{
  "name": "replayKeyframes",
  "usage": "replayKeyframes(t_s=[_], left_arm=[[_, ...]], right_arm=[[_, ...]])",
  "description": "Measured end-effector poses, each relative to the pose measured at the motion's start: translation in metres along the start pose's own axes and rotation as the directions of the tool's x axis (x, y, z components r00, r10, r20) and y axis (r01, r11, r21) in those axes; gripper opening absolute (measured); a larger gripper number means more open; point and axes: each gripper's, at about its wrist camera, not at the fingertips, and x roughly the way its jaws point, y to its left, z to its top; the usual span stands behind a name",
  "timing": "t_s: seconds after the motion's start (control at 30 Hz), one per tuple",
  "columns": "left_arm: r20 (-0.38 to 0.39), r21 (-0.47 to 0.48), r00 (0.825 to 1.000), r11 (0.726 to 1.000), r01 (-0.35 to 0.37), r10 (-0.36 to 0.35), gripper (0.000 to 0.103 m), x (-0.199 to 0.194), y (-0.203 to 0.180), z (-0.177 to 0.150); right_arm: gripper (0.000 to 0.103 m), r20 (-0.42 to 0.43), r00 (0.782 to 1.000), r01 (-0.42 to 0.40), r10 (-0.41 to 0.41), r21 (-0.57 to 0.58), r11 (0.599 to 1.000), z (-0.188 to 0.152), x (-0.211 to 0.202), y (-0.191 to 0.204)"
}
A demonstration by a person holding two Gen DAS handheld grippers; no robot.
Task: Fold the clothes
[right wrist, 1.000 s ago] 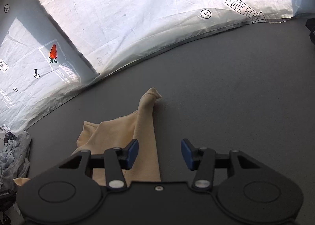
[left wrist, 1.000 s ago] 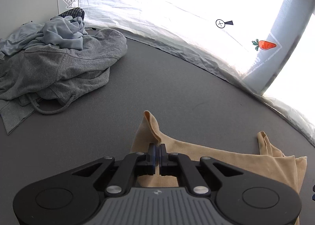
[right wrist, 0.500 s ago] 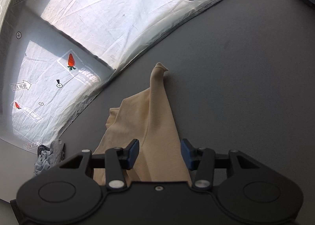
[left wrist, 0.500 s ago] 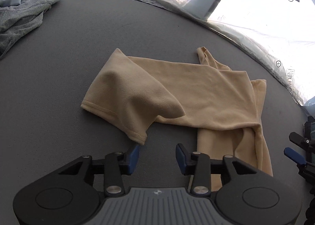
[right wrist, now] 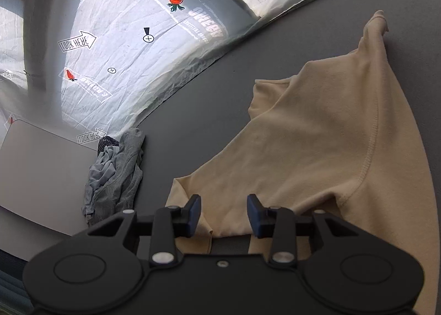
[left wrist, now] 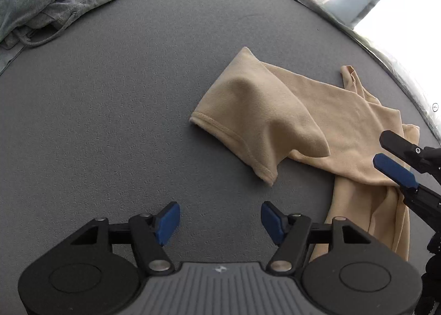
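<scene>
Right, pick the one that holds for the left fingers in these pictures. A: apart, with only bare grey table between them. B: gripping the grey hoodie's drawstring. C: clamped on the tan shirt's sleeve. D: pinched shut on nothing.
A: the left gripper has its fingers apart and opening, with only grey table between them; the tan shirt lies beyond their tips.

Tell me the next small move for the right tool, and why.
Probably ease the closing right tool down and pinch the shirt edge beneath it. Fabric lies between its fingers, but the pads are not yet pressing it. The left tool, opening, hangs over bare gray mat with nothing in it, so the sleeve fold is let go.
</scene>
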Motion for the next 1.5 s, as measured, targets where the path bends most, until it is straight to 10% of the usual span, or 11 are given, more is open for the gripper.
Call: replayKeyframes(t_s=[0.57,0.77,1.5], left_arm=[[-0.100,-0.122,0.995,0.992,-0.029,0.017,0.077,0.012,-0.006,0.024],[-0.110,-0.129,0.994,0.991,-0.042,0.028,0.081,0.016,-0.011,0.027],[-0.081,0.094,0.997,0.996,-0.003,0.010,0.082,-0.006,-0.055,-0.015]], right_arm=[[0.038,-0.146,0.987,-0.079,0.070,-0.056,0.995,-0.014,0.057,0.021],[0.005,-0.164,0.983,-0.095,0.080,-0.088,0.992,-0.017,0.059,0.022],[0.002,0.127,0.992,-0.014,0.000,0.113,0.993,-0.044,-0.082,-0.020]])
